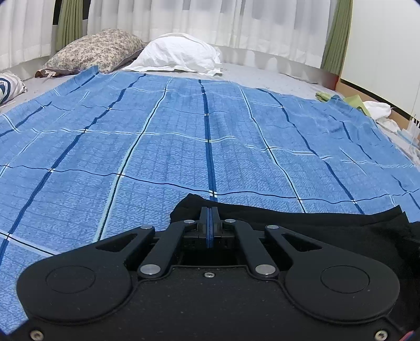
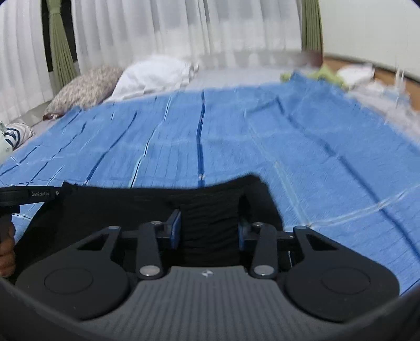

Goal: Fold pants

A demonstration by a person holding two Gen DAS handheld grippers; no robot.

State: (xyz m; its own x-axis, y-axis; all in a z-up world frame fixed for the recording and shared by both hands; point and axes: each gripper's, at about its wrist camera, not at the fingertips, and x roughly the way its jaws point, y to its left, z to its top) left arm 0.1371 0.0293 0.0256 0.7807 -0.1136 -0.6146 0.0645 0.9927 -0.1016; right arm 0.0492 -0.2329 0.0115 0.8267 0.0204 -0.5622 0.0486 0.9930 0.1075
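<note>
Right wrist view reads "GenRobot.AI" at nine o'clock on the left gripper, whose fingers press together over the pants' edge; whether cloth is pinched, I cannot tell. Black and rumpled, the pants lie on the blue checked blanket. The right gripper gapes wide above them, holding nothing.

My left wrist view is sharp and evenly lit, soft daylight glowing through the white curtains with hardly any shadows. My right wrist view is smeared by motion blur, worst toward the right edge. Both bend strongly at the corners.
</note>
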